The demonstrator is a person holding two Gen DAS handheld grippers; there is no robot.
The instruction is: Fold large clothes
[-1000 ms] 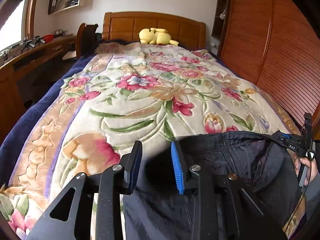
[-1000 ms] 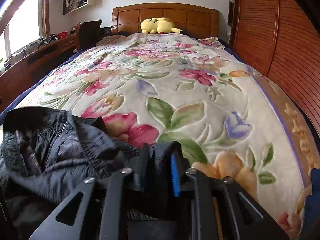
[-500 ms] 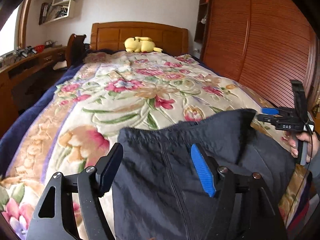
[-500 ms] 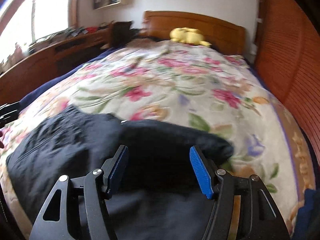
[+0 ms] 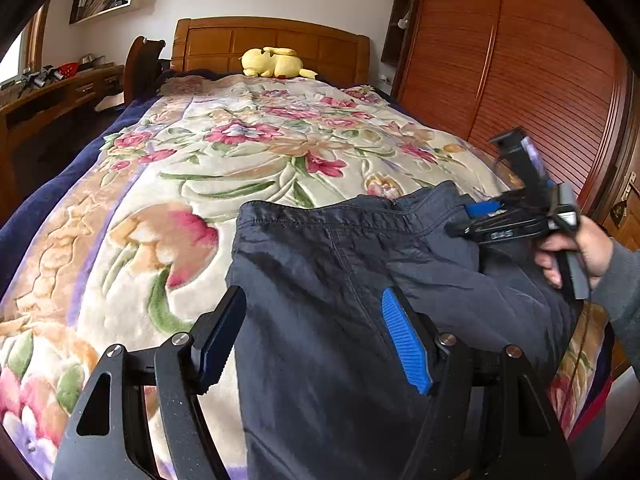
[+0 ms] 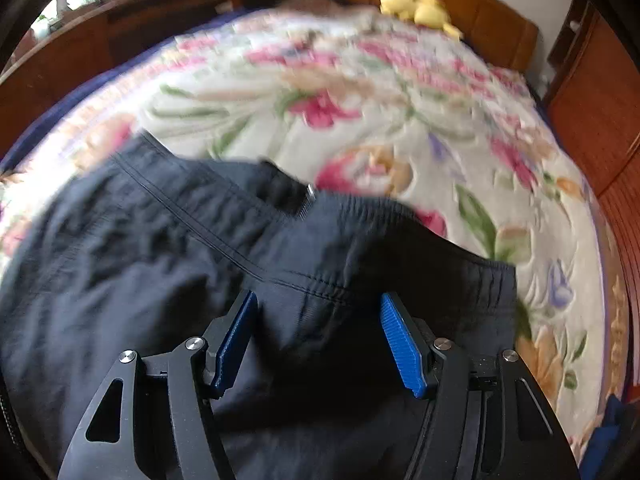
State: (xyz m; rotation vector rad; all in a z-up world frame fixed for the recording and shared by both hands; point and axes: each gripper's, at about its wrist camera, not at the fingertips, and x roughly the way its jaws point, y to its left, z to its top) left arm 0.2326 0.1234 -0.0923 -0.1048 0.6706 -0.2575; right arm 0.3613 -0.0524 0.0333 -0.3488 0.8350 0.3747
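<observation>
A dark navy garment (image 5: 340,280) lies spread on the floral blanket (image 5: 240,160), its stitched hem edge towards the headboard. My left gripper (image 5: 314,340) hovers open over its near left part, its pads off the cloth. At the garment's right edge a hand (image 5: 576,252) holds my right gripper (image 5: 468,218). The right wrist view is blurred. There the right gripper (image 6: 318,340) stands over the garment (image 6: 160,240). Its jaws are closing, with cloth below the gap and neither pad pressing on it.
The bed's wooden headboard (image 5: 272,40) carries a yellow plush toy (image 5: 272,62). A slatted wooden wardrobe (image 5: 520,80) lines the right side. A desk (image 5: 52,92) and a chair (image 5: 142,64) stand on the left. The blanket (image 6: 360,100) shows beyond the garment.
Both grippers opened and let go of the garment, which now lies flatter on the blanket. The right gripper swung left across the garment and rolled. The left one moved lower over the cloth.
</observation>
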